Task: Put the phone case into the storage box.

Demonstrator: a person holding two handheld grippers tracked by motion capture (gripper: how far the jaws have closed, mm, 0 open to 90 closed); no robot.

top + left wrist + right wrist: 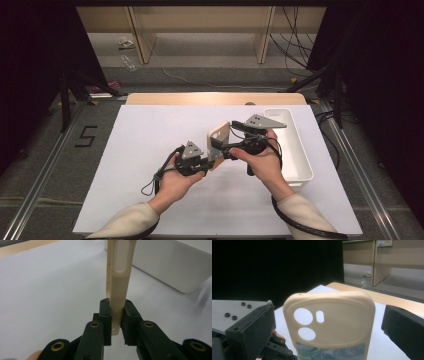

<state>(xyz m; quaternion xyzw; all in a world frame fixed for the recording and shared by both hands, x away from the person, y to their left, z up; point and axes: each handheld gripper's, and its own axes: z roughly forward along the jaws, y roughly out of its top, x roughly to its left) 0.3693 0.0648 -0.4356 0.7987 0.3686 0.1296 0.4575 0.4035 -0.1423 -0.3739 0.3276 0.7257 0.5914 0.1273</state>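
The left gripper (117, 322) clamps the beige phone case (120, 277), rising toward twelve o'clock; the right gripper (332, 322) gapes around it.

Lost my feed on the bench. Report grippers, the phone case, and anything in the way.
Left gripper shut on phone case, case upright on edge above the mat. Right gripper open, jaws either side of the case, not pressing. White bin to the right, apart.

Cream phone case (332, 322) showing against a white table (150, 150)

Its lower part is showing a blue-green swirl pattern; the bin (295, 150) is looking white.
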